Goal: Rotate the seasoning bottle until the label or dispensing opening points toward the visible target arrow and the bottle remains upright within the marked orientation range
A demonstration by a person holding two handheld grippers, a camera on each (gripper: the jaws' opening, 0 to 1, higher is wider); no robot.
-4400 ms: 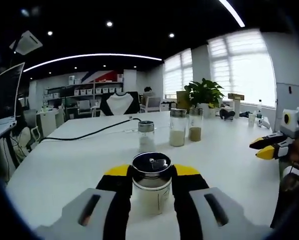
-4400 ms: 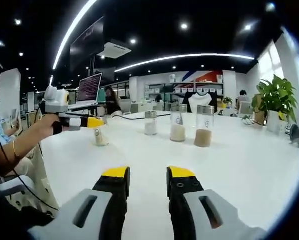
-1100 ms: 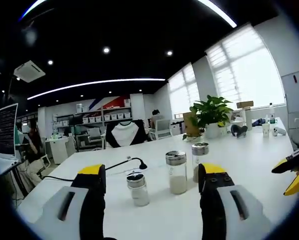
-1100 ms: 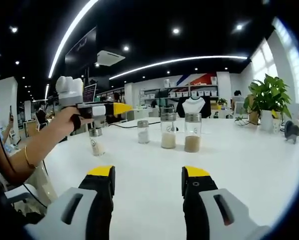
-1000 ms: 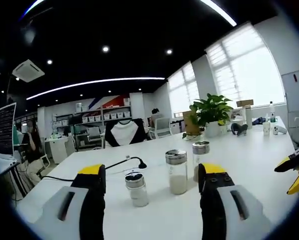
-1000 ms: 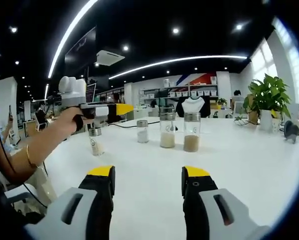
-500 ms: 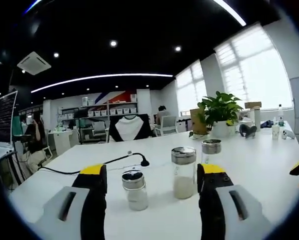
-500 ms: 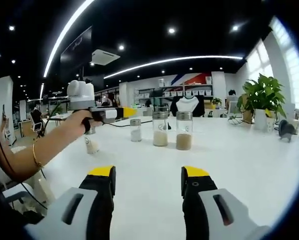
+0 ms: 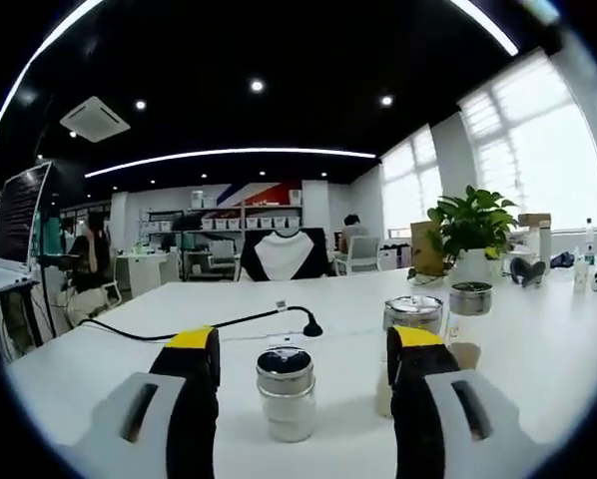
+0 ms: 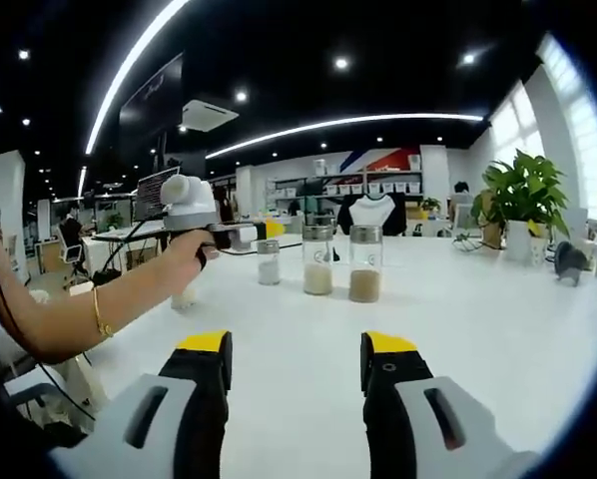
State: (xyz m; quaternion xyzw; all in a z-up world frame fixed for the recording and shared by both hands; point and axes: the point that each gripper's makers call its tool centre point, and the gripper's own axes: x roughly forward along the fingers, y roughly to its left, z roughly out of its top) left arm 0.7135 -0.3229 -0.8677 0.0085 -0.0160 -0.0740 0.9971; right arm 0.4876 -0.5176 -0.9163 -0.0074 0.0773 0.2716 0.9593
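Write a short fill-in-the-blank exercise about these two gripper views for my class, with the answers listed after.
1. The short jar stands between the left gripper's two ____ jaws.
2. The jar's lid is ____ in colour.
3. A black ____ runs across the table behind the jar.
4. In the right gripper view, the right gripper holds ____.

Answers: open; silver; cable; nothing
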